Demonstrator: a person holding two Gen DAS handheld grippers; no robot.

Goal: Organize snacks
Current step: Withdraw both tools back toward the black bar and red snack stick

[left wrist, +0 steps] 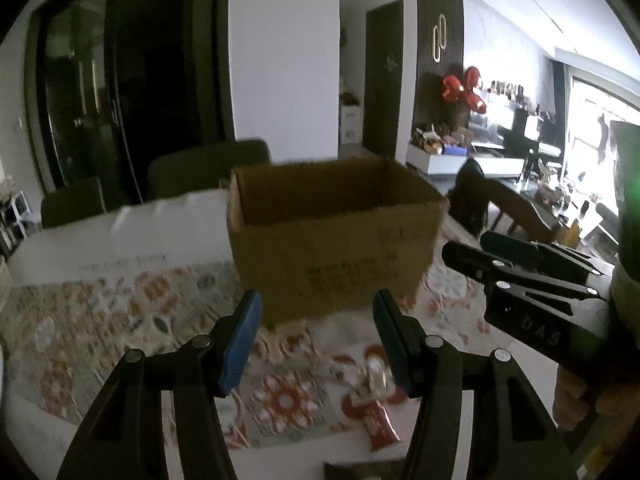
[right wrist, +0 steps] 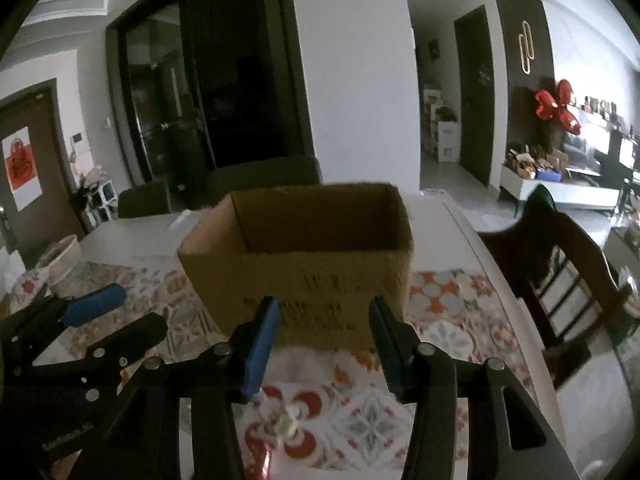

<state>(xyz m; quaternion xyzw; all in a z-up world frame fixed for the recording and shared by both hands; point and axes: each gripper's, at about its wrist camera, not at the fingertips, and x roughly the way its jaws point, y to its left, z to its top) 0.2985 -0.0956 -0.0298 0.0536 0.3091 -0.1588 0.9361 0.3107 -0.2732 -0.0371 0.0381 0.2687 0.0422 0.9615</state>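
Through the left wrist camera we saw our left gripper (left wrist: 316, 340) with its blue pads spread apart and nothing between them, hovering above the patterned tablecloth (left wrist: 120, 308) in front of an open cardboard box (left wrist: 332, 248). Just below and between the fingers lay a few snack packets (left wrist: 372, 396), red and white, resting on the cloth near the front of the box; the right gripper (left wrist: 464, 254) reached in from the right edge, and from here we could not tell how its jaws stood. We judged the step in hand to be picking up a packet, and that it would go best by lowering straight over one packet, closing on its crimped edge rather than its puffy middle, then lifting clear of the box wall before letting go inside. Through the right wrist camera our right gripper (right wrist: 324, 336) was likewise spread wide and empty, facing the box (right wrist: 304, 280), with a small pale packet (right wrist: 284, 426) on the cloth beneath it and the left gripper (right wrist: 120, 312) at the left edge. The box floor was hidden by its front wall, so we could not say whether any snacks were in it; the packets were blurred, their print unreadable, and one was cut off by the fingers
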